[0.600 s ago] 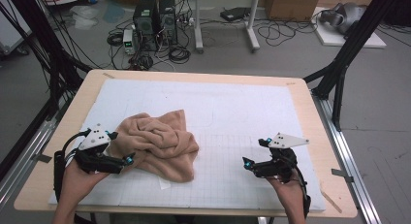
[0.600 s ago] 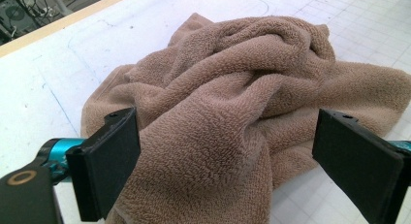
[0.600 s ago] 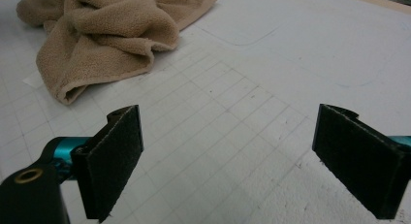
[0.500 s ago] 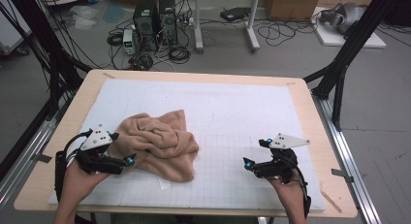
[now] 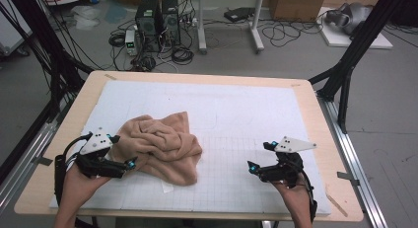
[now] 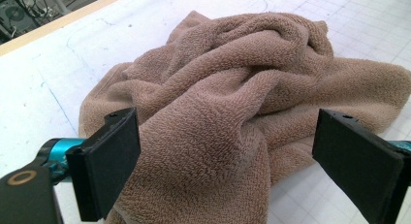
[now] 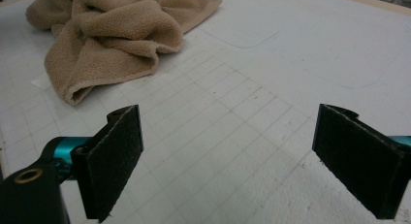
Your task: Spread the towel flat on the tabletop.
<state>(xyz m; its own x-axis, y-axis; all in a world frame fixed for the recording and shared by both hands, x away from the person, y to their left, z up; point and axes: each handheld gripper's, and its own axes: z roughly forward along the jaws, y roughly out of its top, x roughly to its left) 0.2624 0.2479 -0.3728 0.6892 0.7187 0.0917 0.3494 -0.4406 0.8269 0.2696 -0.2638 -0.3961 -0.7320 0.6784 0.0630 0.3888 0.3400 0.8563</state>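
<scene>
Left claw (image 6: 228, 151) gapes wide with nothing gripped, a fold of the crumpled towel (image 6: 242, 103) bulging between its jaws. Right claw (image 7: 228, 156) is equally wide and empty, towel well off ahead. Best bite one single edge, not the bunch.

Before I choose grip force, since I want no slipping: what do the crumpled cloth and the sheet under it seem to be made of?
The cloth looks like beige terry towelling: soft looped pile, matte, thick folds, a hemmed edge. The sheet looks like white, matte, stiff foam board, though that is uncertain: faint printed grid, and a pitted, crumbly surface near the right gripper. The table beneath looks like pale wood or laminate.
</scene>
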